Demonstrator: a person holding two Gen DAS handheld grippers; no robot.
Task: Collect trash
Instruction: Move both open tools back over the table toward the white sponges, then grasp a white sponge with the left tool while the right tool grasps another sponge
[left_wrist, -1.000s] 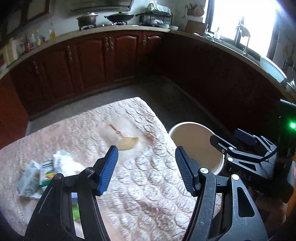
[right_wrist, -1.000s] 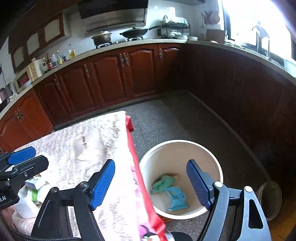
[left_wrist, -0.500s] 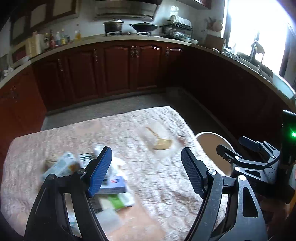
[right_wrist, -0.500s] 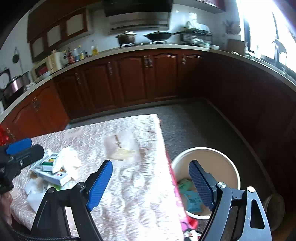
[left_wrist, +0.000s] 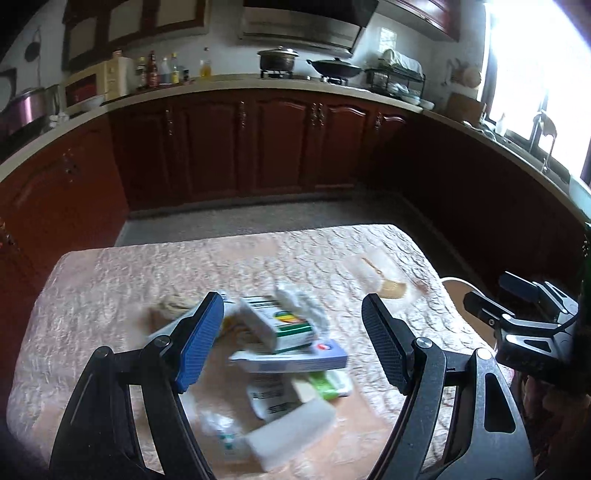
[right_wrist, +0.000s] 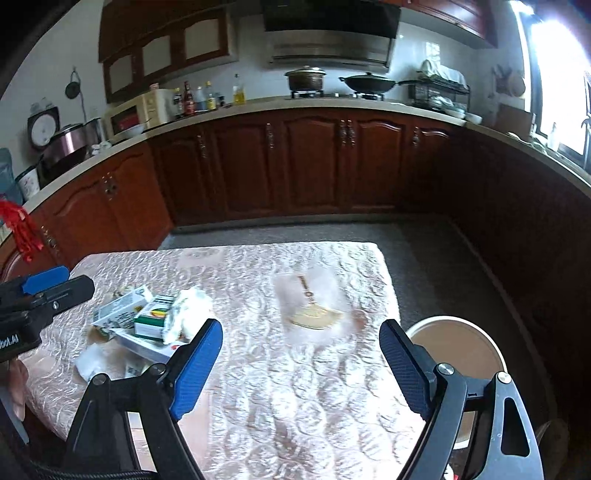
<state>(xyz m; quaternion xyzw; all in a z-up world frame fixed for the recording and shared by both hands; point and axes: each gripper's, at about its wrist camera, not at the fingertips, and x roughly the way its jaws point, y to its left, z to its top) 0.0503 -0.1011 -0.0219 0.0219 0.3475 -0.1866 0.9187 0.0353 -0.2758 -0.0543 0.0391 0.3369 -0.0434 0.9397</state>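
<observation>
Now both tools hang above the quilted worktop (left_wrist: 110, 280) with nothing between their fingers: the left gripper (left_wrist: 291, 341) spread wide over the trash pile (left_wrist: 288, 332), the right gripper (right_wrist: 301, 360) widening further. The bin (right_wrist: 458, 332) stands on the floor just beyond the worktop's right edge from the pile. Best to lower the left fingers squarely around the green-and-white box (left_wrist: 280, 325) on top and grip it firmly, since loose pieces beneath may slide.

We see blue pads on the black left gripper (left_wrist: 291, 345) framing a green-and-white box (left_wrist: 282, 326), a pale pink quilted tablecloth (right_wrist: 295, 387) between the right gripper (right_wrist: 301, 369) fingers, and a cream bucket (right_wrist: 476, 341) beside its right finger.
</observation>
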